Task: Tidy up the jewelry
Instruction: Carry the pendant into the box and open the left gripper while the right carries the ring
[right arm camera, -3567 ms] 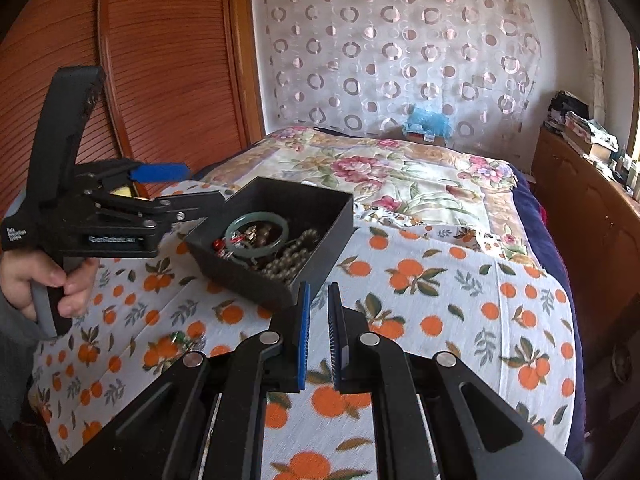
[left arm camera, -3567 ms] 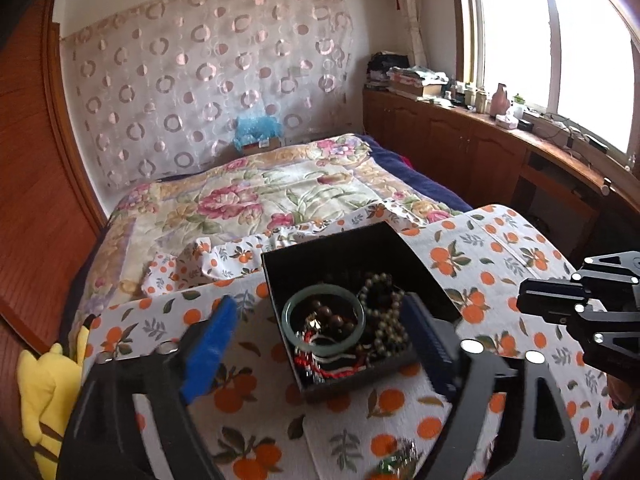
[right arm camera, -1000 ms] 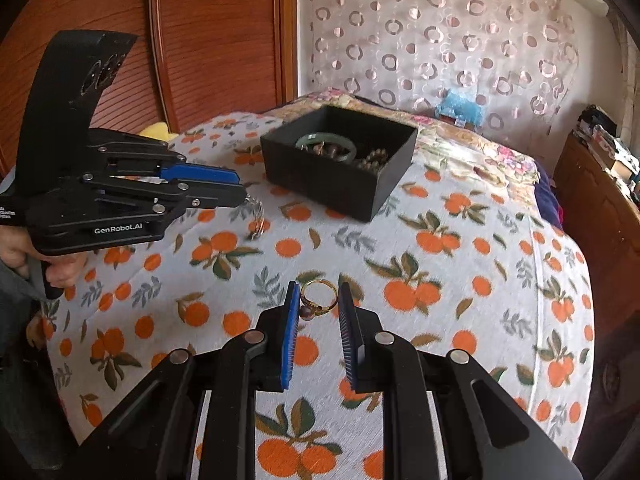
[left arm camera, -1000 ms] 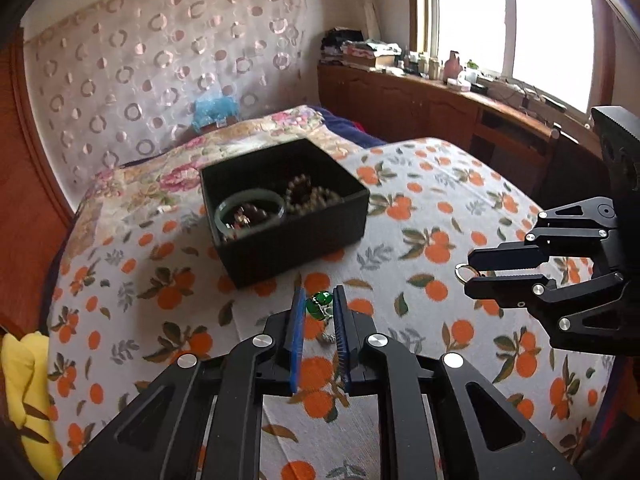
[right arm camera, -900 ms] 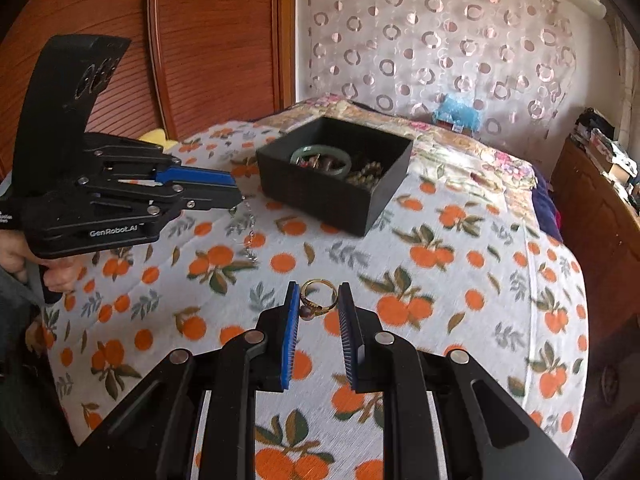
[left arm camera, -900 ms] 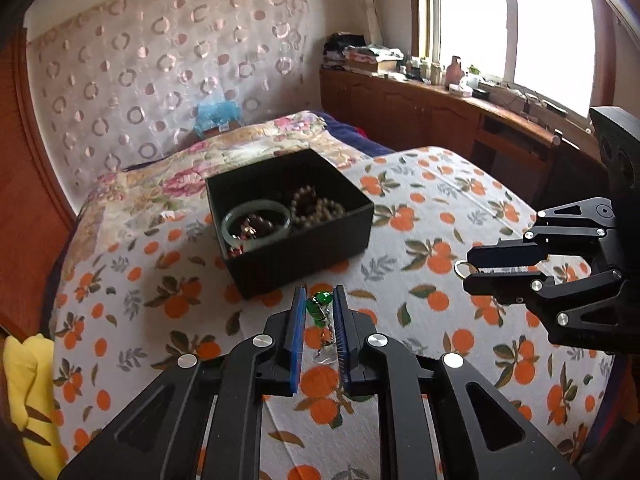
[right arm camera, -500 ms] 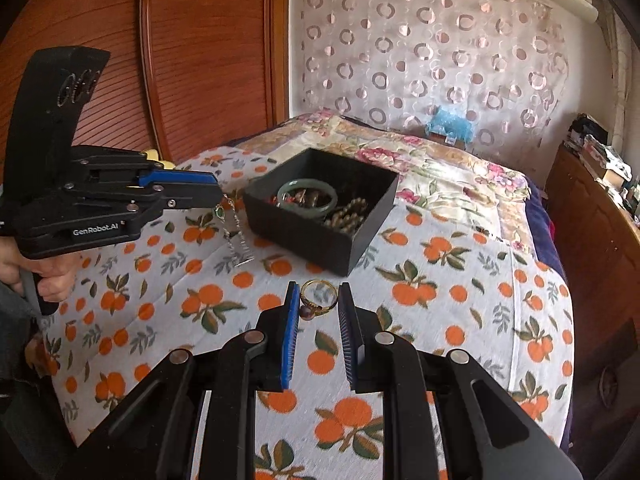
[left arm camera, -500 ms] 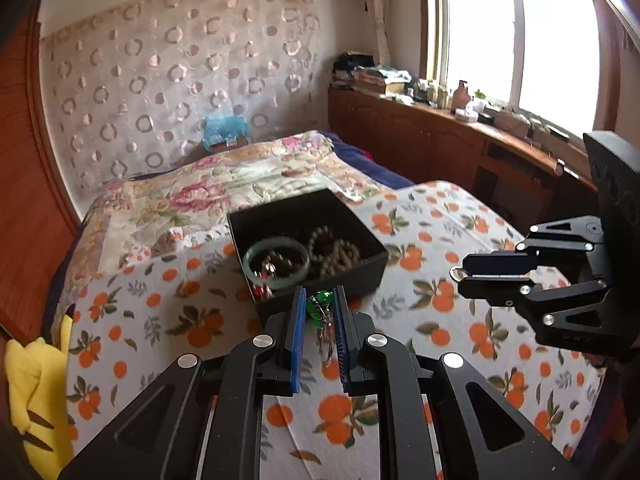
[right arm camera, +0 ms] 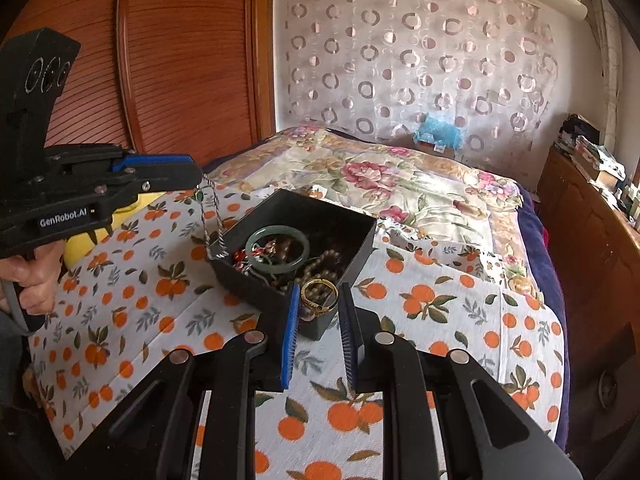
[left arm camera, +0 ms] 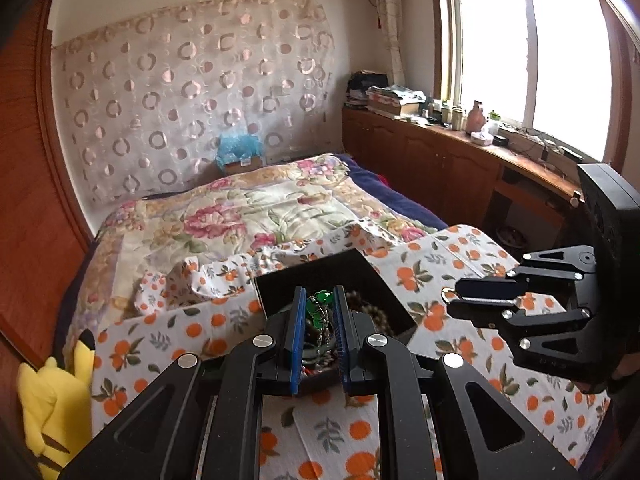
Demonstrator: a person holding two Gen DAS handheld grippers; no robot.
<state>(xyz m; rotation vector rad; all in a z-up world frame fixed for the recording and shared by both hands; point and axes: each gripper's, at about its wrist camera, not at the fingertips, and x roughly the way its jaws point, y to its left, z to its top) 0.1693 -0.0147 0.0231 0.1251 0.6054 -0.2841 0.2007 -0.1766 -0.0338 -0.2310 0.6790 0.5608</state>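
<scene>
An orange-print cloth (right arm camera: pixel 460 312) covers the bed (right arm camera: pixel 400 184). A black jewelry box (right arm camera: pixel 320 216) sits directly on the cloth, just ahead of the right claw (right arm camera: pixel 318 312). A floral quilt (left arm camera: pixel 240 216) lies on the bed beyond the box.

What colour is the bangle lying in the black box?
Pale jade green bangle, clearest in the right wrist view, resting on other jewelry in the black box.

Cloth: white with an orange-fruit print (left arm camera: pixel 452 272), spread at 6 o'clock
Quilt: floral (left arm camera: pixel 248 216), beyond the cloth at 12 o'clock
Plush toy: yellow (left arm camera: pixel 52 404), at 8 o'clock
Curtain: sheer, ring-patterned (right arm camera: pixel 408 60), at 12 o'clock
Window: bright (left arm camera: pixel 532 52), at 2 o'clock
</scene>
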